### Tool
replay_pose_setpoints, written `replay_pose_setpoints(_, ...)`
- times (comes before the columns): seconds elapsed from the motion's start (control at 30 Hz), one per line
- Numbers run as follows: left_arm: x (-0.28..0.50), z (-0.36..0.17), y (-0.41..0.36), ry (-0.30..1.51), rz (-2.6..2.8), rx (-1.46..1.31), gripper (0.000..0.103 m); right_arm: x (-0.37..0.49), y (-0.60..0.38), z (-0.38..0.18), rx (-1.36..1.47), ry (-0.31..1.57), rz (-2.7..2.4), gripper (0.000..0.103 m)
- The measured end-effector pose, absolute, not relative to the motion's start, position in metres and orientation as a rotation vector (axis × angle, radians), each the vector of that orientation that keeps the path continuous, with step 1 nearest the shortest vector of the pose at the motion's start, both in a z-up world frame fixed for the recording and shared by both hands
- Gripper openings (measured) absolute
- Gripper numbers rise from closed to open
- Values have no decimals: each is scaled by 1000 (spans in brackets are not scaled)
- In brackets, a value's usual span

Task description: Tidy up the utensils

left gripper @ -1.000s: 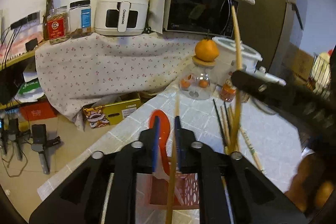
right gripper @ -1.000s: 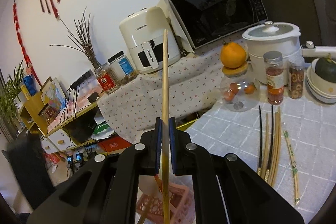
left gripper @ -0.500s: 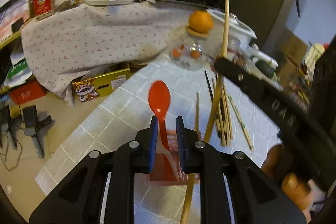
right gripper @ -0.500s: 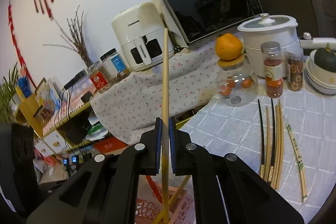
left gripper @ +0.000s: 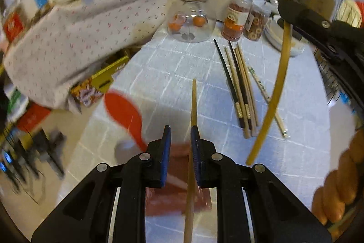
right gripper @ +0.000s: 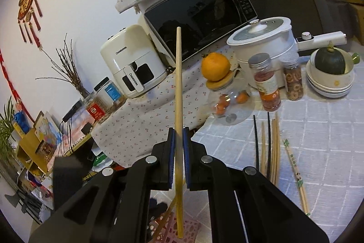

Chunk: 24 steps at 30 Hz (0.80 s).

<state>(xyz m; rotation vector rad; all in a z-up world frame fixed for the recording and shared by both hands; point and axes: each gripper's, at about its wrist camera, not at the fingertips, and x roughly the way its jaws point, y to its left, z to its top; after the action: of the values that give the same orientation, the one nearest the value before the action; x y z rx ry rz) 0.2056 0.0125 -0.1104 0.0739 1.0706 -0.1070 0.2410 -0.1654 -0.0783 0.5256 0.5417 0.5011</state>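
While the right gripper (right gripper: 179, 156) clamps a bamboo chopstick (right gripper: 178, 92) at frame centre, the left gripper (left gripper: 180, 147) stands slightly parted, another chopstick (left gripper: 193, 106) against its right pad.

left wrist: close, steeply down at table (left gripper: 159, 65) | right wrist: flatter, toward microwave (right gripper: 200, 13) | shared: loose chopsticks (left gripper: 238, 88)

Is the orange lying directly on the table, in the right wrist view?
No, the orange sits on the wooden lid of the glass jar.

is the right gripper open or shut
Shut: the right gripper has both blue pads pressed against a bamboo chopstick, held upright.
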Motion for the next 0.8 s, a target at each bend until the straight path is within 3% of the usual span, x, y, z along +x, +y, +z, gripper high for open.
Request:
replay_pose_setpoints(0.1,221,-114,1,1104,-103,118,33,243,-168,-80,527,552,502,7)
replay_pose_setpoints(0.27,237,-131,-4,1170,-82,122,34,246,-172,-84,532,568,503,7)
replay_pose_setpoints(0.3,237,-134,-4,1182,-83,119,33,246,-174,-85,537,571,500,7)
replay_pose_setpoints(0.4,239,-142,-1,1216,-87,97,5,247,-176,-85,548,573,499,7)
replay_pose_setpoints(0.63,230,-116,9,1111,-101,13,5,243,-178,-78,556,554,508,7)
replay_pose_setpoints(0.8,203,-61,34,840,-78,-62,5,242,-171,-76,549,558,523,7)
